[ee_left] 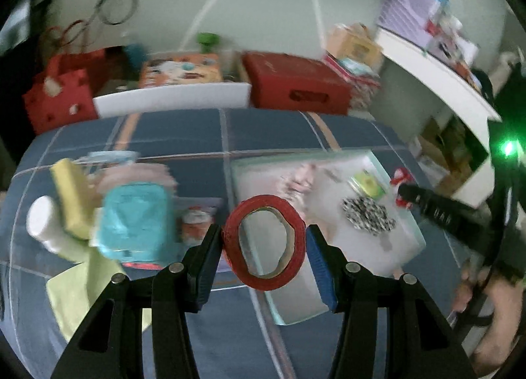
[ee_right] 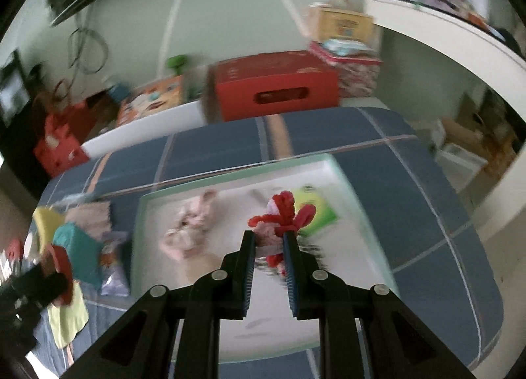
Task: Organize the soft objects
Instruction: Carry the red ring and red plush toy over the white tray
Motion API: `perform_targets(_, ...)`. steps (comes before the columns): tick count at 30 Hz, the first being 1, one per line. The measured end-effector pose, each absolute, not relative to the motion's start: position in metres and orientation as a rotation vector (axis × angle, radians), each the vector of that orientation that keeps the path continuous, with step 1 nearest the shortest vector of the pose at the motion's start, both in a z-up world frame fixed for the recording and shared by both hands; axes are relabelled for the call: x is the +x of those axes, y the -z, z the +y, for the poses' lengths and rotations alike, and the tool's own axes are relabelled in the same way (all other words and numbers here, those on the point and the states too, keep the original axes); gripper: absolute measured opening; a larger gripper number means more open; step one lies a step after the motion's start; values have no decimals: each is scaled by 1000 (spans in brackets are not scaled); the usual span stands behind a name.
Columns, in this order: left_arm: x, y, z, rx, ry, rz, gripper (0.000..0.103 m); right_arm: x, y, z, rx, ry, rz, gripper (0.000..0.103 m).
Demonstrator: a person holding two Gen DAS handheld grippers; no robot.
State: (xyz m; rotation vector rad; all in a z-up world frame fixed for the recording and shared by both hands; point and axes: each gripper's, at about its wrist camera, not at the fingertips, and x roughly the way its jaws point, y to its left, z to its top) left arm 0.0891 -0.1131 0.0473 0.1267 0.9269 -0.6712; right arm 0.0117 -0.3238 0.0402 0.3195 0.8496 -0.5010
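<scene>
Carrying two items toward the tray (ee_right: pixel 332 162): the left gripper (ee_left: pixel 264 241) clamps a red tape ring (ee_left: pixel 263 242) across its width, pads on both outer walls, ring squashed to an oval with its long axis running 12 to 6. The right gripper (ee_right: pixel 269 242) is nearly closed on a red-and-pink plush (ee_right: pixel 279 218), which sticks out toward 12 past the fingertips.

Key relation: in the right wrist view the plush hangs directly over the tray's floor, between the pink toy (ee_right: pixel 190 231) at 9 and the green item (ee_right: pixel 315 211) at 1. The right side looks nearer a drop. In the left view the ring sits over the tray's left edge, with the tray extending toward 3 (frames are motion-blurred, so edges are approximate). The unsorted pile (ee_left: pixel 131 218) lies at 9 on the blue bedspread (ee_left: pixel 184 129).
</scene>
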Motion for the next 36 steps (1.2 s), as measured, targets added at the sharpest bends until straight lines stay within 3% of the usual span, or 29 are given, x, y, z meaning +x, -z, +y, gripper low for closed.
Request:
perform_targets(17,105,25,-173,213,722,1090,54,-5,18,-388,461,635,986,18)
perform_targets(28,101,26,-173,222,722,1106,54,-7,15,-389,466,647,981,21)
perform_targets(31,100,20,-171,206,731,1100,66,-7,9,-387,458,652,981,21)
perform_targets(33,100,15,-169,204,729,1083,72,-7,5,-384,445,658,980,29)
perform_targets(36,99,9,-167,206,721,1057,73,-5,-1,-379,422,670,978,57)
